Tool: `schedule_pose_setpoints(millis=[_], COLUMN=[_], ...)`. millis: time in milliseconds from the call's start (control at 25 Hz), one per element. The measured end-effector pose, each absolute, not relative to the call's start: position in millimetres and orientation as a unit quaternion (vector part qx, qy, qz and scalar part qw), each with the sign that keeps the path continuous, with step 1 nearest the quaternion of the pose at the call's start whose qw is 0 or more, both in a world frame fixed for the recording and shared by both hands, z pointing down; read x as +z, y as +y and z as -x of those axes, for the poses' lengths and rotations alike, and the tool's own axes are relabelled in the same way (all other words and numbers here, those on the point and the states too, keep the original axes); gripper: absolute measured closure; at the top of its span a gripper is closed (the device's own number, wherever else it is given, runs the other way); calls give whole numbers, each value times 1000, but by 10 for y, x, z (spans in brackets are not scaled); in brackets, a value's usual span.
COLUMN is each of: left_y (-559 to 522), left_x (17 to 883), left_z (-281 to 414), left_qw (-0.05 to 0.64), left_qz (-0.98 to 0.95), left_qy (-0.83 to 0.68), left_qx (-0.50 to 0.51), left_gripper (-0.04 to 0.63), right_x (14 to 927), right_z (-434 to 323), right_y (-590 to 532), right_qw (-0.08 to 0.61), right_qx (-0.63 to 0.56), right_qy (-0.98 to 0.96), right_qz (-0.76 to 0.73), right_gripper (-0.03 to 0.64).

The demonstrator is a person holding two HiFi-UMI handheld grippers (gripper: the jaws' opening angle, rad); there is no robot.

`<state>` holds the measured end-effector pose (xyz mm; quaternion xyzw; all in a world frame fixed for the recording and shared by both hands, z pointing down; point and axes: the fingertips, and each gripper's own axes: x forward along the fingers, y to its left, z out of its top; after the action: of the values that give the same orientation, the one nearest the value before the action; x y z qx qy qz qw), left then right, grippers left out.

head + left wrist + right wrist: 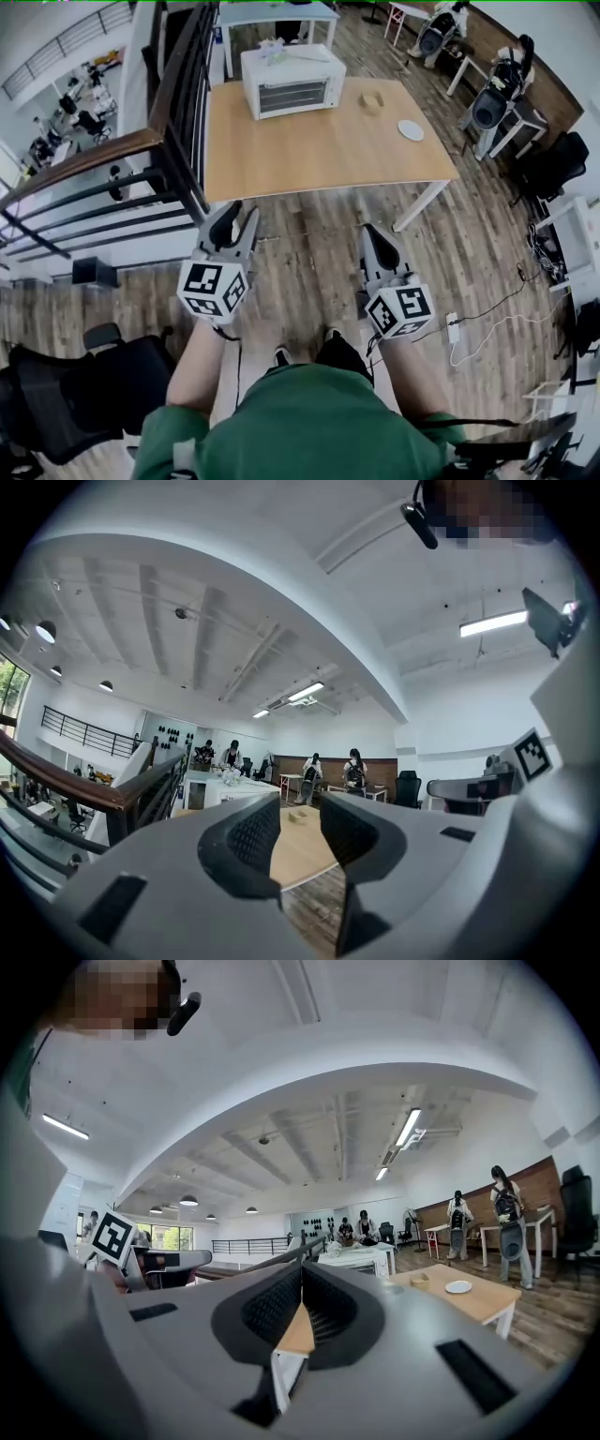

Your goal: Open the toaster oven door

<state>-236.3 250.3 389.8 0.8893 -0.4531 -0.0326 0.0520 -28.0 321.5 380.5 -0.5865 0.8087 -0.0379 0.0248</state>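
Closest to the lens is the person's green shirt point(309, 427), with both forearms reaching forward over the plank floor point(309, 234). Each arm ends in a marker cube point(214, 289) and a claw held level, short of the bench point(328, 155) and well apart from everything on it. On the left claw point(236, 217) the jaws are released, standing apart with only bench top and floor showing through the gap between the ribbed pads point(255, 834). On the right claw point(375, 231) the jaws are clenched tip to tip, with nothing caught between them. At the far edge of the bench, nearer its far-left corner, sits the white toaster oven point(291, 66), its front turned toward the person and its glass door point(292, 96) upright and closed. Toward the far-right corner lies a small tan bowl point(373, 101), and a white plate point(411, 130) rests near the right edge. A dark railing point(178, 141) runs along the bench's left edge, and a black chair point(84, 394) stands on the floor beside the person's left arm
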Motion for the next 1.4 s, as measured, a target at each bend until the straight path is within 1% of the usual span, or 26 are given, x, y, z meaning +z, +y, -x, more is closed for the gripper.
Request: schedule_pose_setpoints(millis=[400, 960, 1400], left_y=[1900, 696, 230], left_x=[4041, 3896, 3864], left_z=[2450, 1792, 1486], left_qw=[54, 41, 40], left_qz=[-872, -843, -832], left_qy=[-485, -536, -553], left_qx=[-19, 6, 16], left_gripper=[453, 453, 456], right_x=[3924, 3835, 3883], right_z=[212, -561, -1030], right_y=[2384, 888, 300], right_qw=[43, 80, 91], right_qx=[-46, -63, -76], right_qy=[822, 850, 847], right_qz=[566, 516, 518], right_gripper=[595, 594, 594])
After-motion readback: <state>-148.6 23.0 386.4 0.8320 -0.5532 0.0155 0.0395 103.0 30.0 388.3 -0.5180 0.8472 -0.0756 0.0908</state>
